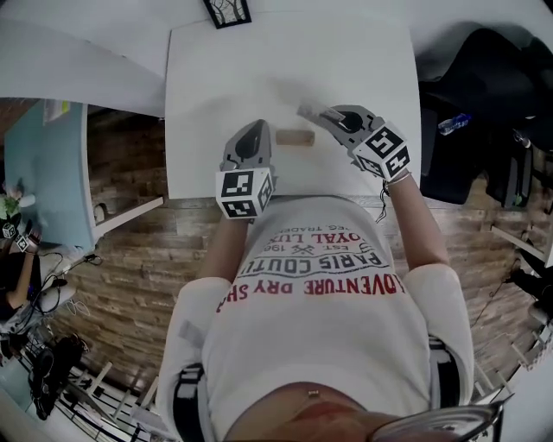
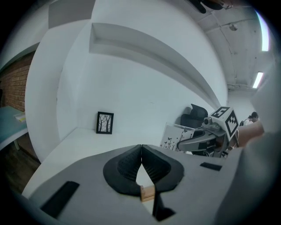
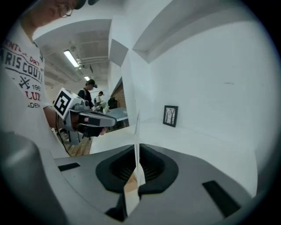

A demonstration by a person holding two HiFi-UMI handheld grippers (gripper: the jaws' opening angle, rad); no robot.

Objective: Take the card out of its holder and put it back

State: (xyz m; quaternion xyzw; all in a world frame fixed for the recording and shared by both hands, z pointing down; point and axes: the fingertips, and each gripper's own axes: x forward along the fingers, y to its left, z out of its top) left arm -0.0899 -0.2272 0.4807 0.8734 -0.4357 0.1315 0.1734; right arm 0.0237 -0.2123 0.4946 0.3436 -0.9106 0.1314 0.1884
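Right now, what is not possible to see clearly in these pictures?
Card face: right gripper view shows it edge-on only; in the left gripper view its print is too small.
Wooden holder slot: too small in the head view; the left gripper hides most of it in its own view.
Picture frame: cut off by the head view's top edge.

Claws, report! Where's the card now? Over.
Right claw shut on card, card out of holder. Left claw shut, empty. Nothing blocking the holder.
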